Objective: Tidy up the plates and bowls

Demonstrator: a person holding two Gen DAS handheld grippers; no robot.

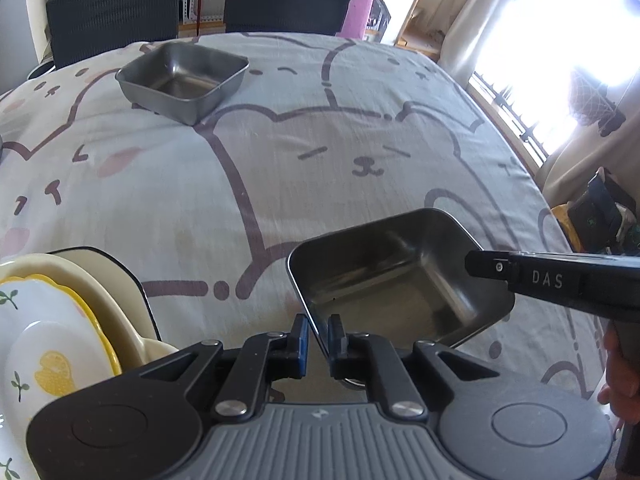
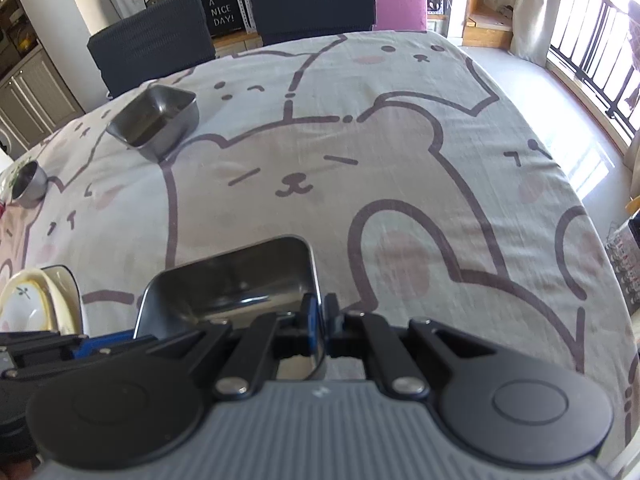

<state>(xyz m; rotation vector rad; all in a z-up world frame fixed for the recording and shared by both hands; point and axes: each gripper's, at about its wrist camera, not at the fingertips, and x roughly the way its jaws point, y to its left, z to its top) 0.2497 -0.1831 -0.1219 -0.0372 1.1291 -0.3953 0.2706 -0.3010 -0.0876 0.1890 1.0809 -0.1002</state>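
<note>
Left wrist: both claws pinch square tray rims; cloth ahead bare.

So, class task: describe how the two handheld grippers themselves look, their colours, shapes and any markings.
Each gripper, left gripper and right gripper, has a grey ribbed body, two round black discs, black linkage arms with silver rivets, and black fingers with blue pads. One side reads "DAS".

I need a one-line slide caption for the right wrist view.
Right hand-held gripper pinches the near square steel tray's rim above the bear-print tablecloth.

A home dining room: bear-print tablecloth, dark chairs, kitchen cabinets behind.
</note>
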